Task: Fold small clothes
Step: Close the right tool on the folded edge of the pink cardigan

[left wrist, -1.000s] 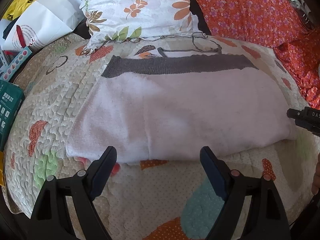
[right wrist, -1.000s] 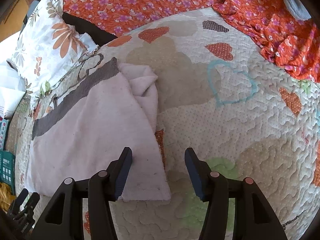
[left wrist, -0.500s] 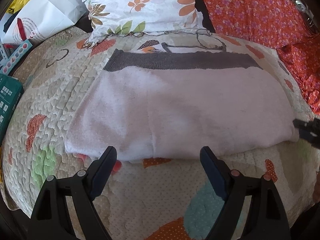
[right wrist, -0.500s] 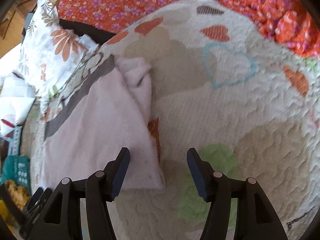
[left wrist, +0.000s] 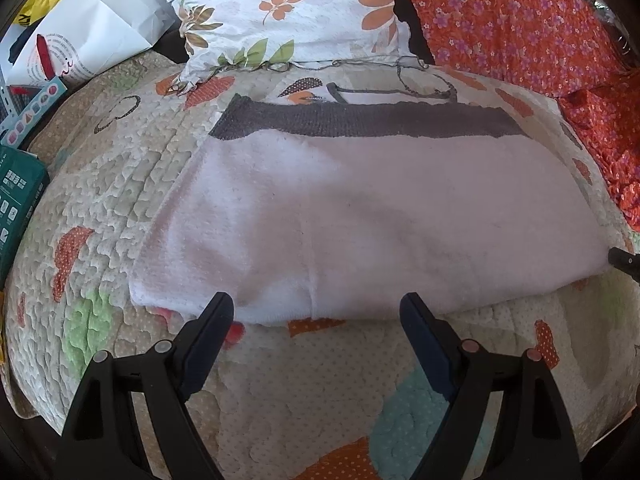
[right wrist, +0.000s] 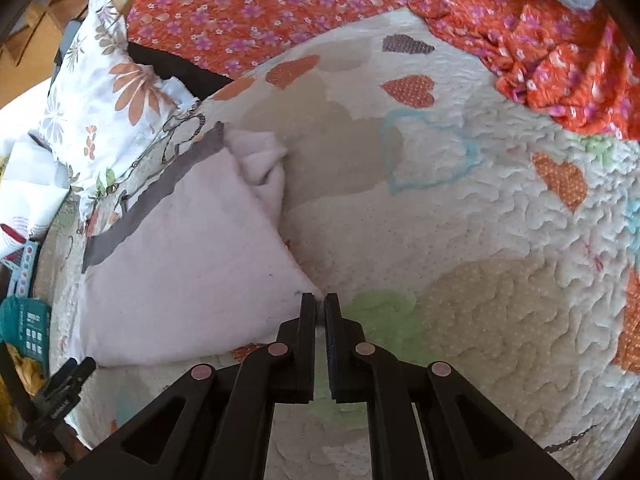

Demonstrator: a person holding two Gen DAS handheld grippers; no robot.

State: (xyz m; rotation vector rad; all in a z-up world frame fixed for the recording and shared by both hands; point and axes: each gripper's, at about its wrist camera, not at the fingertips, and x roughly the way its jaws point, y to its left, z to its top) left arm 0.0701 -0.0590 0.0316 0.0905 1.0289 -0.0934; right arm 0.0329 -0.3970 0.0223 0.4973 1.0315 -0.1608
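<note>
**Near corner pinched, fold not yet made**

Left wrist view: pale pink garment (left wrist: 360,216) spread flat across the quilted bedspread (left wrist: 120,208), dark grey band (left wrist: 360,122) along the far edge, near hem just ahead of the fingertips. Already looks doubled at least once, judging by a seam line running up from the near hem and the thick rounded edge. Left gripper (left wrist: 316,312) hovering just short of that hem, jaws spread wide, nothing between them, no contact with the cloth. Tip of the right gripper (left wrist: 624,260) poking in at the right edge, at the garment's right corner. Floral pillow (left wrist: 288,12) and orange flowered cloth (left wrist: 520,20) beyond, boxes and paper at the left margin, all apart from the work.

Right wrist view: right gripper (right wrist: 319,300) with jaws just snapped together, pressed onto the near right corner of the pink garment (right wrist: 180,272); a sliver of cloth visible between the pads, corner drawn to a point. Loose bunched part (right wrist: 260,156) at the far right end, untidy, still to be tucked. Left gripper (right wrist: 60,384) visible low at the left.

Judgement: early to middle stage. Garment laid out and one corner secured; other near corner ungrasped, fold over toward the grey band still to come, then any final halving.
</note>
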